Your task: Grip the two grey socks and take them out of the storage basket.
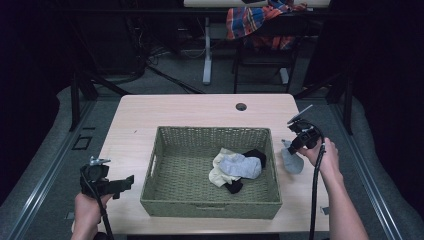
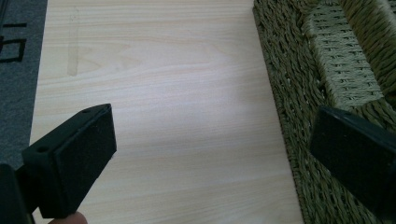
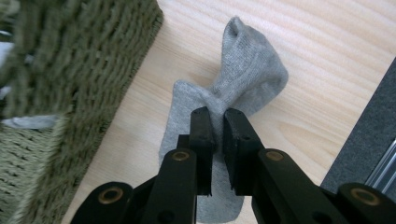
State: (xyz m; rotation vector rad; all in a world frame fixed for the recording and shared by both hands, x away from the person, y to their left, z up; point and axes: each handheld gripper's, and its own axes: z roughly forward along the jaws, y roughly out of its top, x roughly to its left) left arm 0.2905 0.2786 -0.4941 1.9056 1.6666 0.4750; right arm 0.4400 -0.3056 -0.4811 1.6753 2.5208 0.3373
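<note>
while the right hand-held gripper [image 3: 215, 116] pinches a fold of the small grey knitted sock [image 3: 243, 79] at about its middle, the sock lies on the pale wooden table [image 1: 200, 107] just beside the right wall of the olive-green woven basket [image 1: 210, 202], outside it. the jaws are clenched on the cloth, standing close together with only the bunched fabric between them. in the right gripper view the sock's long axis runs away from the gripper, its open cuff at the far end and the other end tucked beneath the jaws; the basket wall sits to the left of it, touching or nearly so (the blur at that edge keeps me from saying which). so the basket lies leftward of the held sock, across one rim, and the right hand [image 1: 325, 157] is by far the nearer one to it.

the left hand-held gripper [image 1: 117, 186] hovers over bare table at the basket's left side, well apart from the sock, its jaws released wide with nothing between them.

inside the basket a loose heap of socks [image 1: 237, 167], pale grey, cream and black, rests right of the centre. the table carries little else; beyond it, in a dim room, a plaid cloth [image 1: 252, 20] hangs over a chair.
</note>
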